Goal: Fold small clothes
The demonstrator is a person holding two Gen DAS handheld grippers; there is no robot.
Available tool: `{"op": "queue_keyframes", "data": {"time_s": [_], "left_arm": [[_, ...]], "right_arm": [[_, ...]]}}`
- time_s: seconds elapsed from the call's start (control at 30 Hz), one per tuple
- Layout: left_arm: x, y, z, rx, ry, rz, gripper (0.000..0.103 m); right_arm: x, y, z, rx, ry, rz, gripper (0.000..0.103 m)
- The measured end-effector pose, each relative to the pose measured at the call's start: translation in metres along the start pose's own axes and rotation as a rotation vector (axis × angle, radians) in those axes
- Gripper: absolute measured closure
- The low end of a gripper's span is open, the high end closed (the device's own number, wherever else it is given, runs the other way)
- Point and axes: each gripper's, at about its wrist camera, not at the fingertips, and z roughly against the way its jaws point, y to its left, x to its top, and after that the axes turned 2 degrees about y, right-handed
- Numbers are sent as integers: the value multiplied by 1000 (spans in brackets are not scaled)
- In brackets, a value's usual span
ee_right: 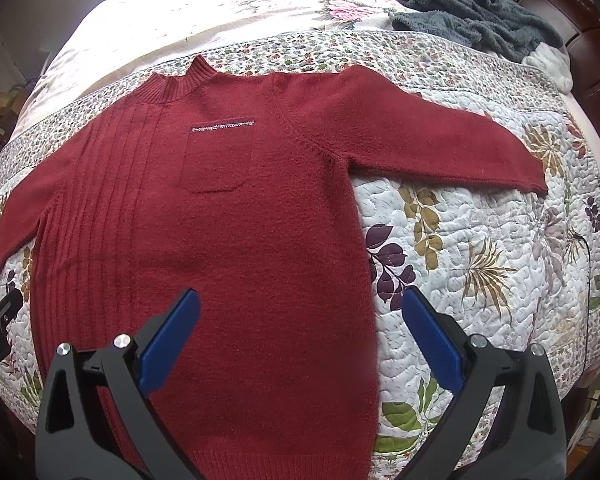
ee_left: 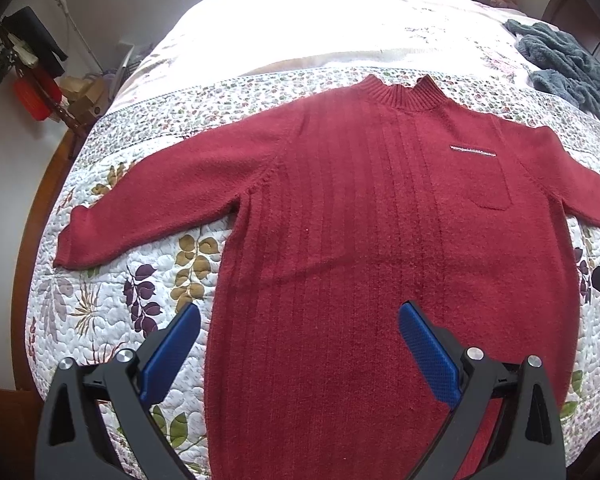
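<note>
Left gripper (ee_left: 299, 322) fingers spread wide over red sweater (ee_left: 364, 216) left hem edge; right gripper (ee_right: 300, 308) fingers likewise apart, straddling right edge. Sweater flat on quilted bed (ee_right: 480, 240), sleeves out.

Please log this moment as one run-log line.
red sweater: flat on quilt, sleeves spread, unfolded | left gripper: open above it | right gripper: open above it
</note>
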Motion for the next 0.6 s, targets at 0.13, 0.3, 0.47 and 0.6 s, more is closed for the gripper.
{"op": "queue_keyframes", "data": {"time_s": [0.13, 0.3, 0.47, 0.6], "left_arm": [[-1, 1, 1, 3, -3, 2, 4], [-2, 1, 1, 5, -5, -1, 4], [-2, 1, 1, 4, -8, -2, 4], [-2, -1, 2, 5, -12, -3, 4]], "right_arm": [[0, 1, 0, 0, 0, 0, 3], [-2, 2, -1, 1, 3, -2, 3], [-3, 0, -3, 3, 5, -5, 3], [-4, -1, -3, 6, 5, -10, 3]]}}
